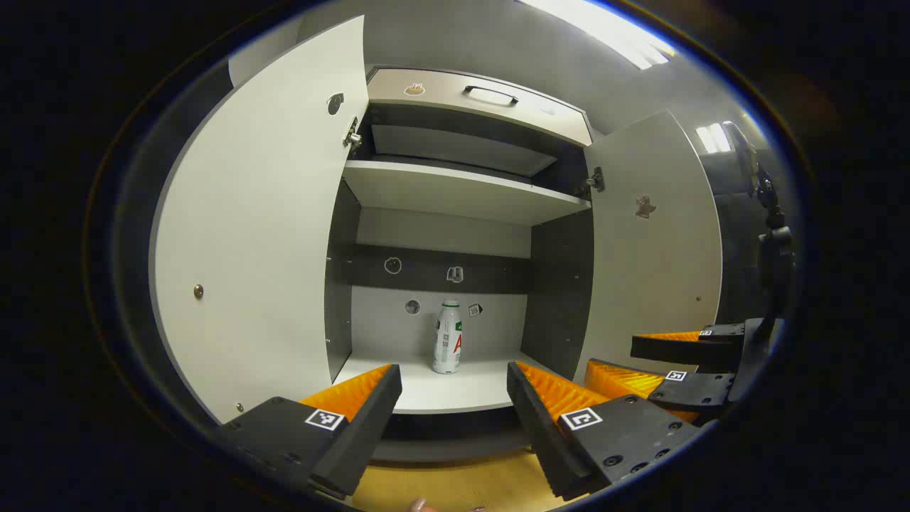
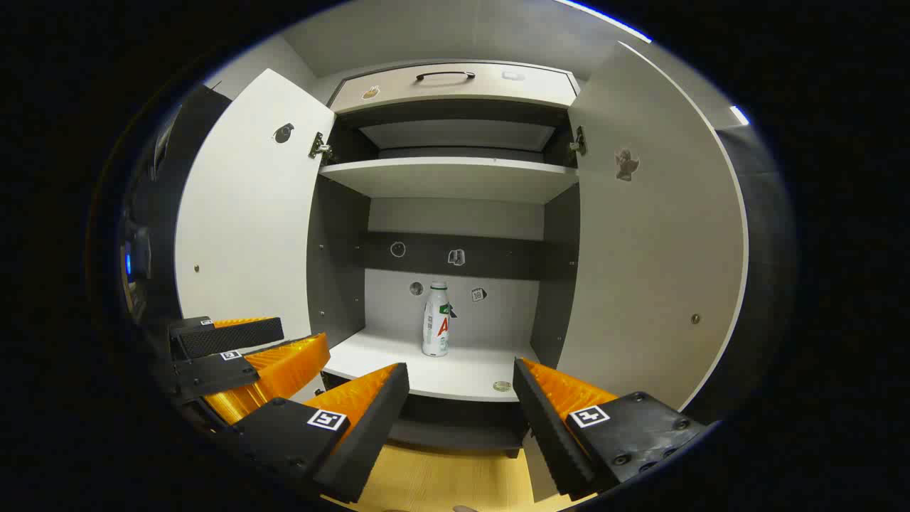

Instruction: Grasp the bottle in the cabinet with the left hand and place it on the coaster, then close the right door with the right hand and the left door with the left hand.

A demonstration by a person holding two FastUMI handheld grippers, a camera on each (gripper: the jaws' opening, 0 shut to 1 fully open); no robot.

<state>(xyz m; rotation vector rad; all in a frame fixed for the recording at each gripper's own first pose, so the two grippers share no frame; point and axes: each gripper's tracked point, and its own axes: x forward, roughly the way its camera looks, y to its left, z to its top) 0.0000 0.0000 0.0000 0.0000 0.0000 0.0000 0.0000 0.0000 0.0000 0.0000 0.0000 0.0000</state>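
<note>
Now, both doors hang wide, the left door (image 1: 249, 242) and the right door (image 1: 654, 256), so the reach is clear. The bottle (image 1: 447, 338) stands upright, far back on the cabinet's lower shelf (image 1: 455, 391), near the middle. My left tongs (image 1: 453, 398) are released, jaws spread and lined on it from well short, holding nothing. My right tongs (image 2: 461, 398) wait released too, just beside, kept out of the way for the door. A small round thing on the shelf lip (image 2: 502, 386) may be the coaster; can't tell.
</note>
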